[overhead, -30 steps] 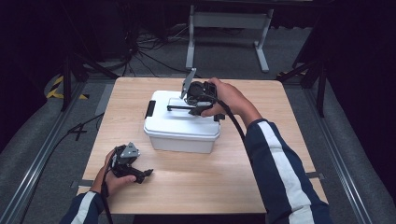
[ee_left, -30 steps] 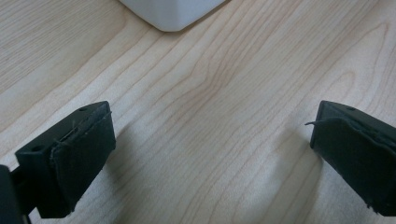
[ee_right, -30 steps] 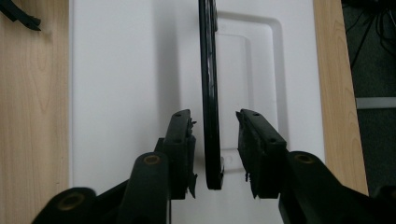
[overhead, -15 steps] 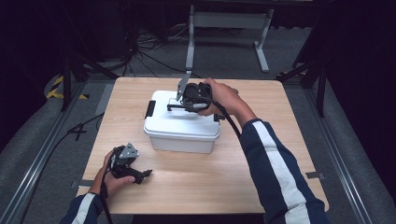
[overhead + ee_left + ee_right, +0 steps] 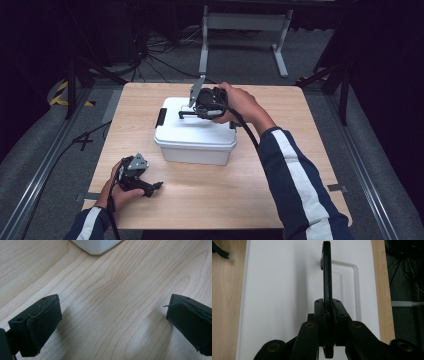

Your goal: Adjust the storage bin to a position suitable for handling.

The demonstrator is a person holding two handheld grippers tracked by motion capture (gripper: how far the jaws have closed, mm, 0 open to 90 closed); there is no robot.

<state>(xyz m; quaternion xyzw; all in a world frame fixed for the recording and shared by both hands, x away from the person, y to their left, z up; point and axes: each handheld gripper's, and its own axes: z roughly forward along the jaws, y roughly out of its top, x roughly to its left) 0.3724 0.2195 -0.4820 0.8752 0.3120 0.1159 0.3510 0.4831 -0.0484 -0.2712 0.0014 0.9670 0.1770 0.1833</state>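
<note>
A white lidded box [image 5: 195,142] stands mid-table, with a black carry handle [image 5: 186,115] raised upright on its lid. My right gripper [image 5: 196,114] is shut on that handle; in the right gripper view the thin handle [image 5: 327,270] runs up from between the closed jaws of the gripper [image 5: 327,306] over the white lid [image 5: 282,290]. My left gripper [image 5: 154,187] rests on the table at the front left, well short of the box. Its jaws stand wide open [image 5: 112,322] over bare wood, with a corner of the box [image 5: 96,245] beyond them.
A black side latch [image 5: 161,117] sits on the box's left end and shows too in the right gripper view [image 5: 219,251]. The wooden table [image 5: 280,170] has bare room in front of and to the right of the box. Cables and a metal stand lie on the floor beyond.
My right gripper has shifted slightly to the left over the lid, still holding the handle. The left gripper has stayed where it was.
</note>
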